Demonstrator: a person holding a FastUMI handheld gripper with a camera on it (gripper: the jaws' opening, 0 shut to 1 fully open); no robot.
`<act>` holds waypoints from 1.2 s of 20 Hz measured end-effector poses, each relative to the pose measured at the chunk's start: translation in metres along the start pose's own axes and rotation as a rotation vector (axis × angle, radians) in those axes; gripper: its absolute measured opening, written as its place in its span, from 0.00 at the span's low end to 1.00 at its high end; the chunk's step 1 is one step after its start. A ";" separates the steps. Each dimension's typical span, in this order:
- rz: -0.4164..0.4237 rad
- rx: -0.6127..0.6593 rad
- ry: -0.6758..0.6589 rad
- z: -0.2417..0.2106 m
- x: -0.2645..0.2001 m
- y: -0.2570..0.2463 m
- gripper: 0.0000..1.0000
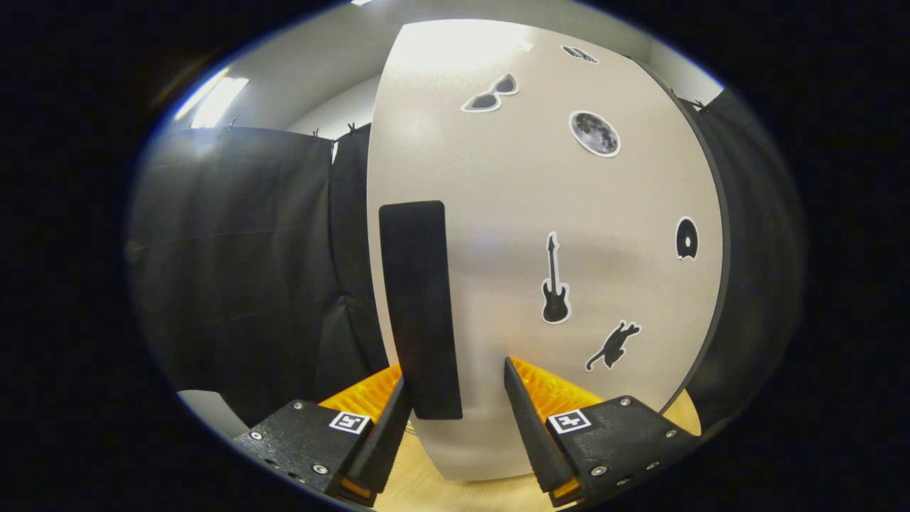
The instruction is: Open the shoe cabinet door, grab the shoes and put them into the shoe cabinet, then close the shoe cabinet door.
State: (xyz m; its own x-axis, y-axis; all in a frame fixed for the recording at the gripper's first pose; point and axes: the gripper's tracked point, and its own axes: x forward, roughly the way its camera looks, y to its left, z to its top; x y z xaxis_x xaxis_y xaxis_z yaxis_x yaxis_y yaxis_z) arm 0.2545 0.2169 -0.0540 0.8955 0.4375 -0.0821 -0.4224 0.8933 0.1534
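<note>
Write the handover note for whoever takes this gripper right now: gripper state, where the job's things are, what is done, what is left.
Gripper: fingers open, set either side of the lower end of the dark upright handle, not pressing on it.
Cabinet door: pale panel with stickers, directly ahead; handle near its edge by the black cloth. Whether it is shut or ajar is hard to tell.
Done: gripper lined up on the handle.
Left: close on the handle, pull the door open, fetch the shoes, put them inside, shut the door.
</note>
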 end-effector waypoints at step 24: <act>-0.261 -0.083 -0.038 -0.007 0.023 -0.006 0.83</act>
State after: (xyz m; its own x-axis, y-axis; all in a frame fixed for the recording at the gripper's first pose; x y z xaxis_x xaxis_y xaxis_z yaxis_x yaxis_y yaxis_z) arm 0.2770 0.2224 -0.0641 0.9795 0.1883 -0.0713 -0.1850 0.9815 0.0505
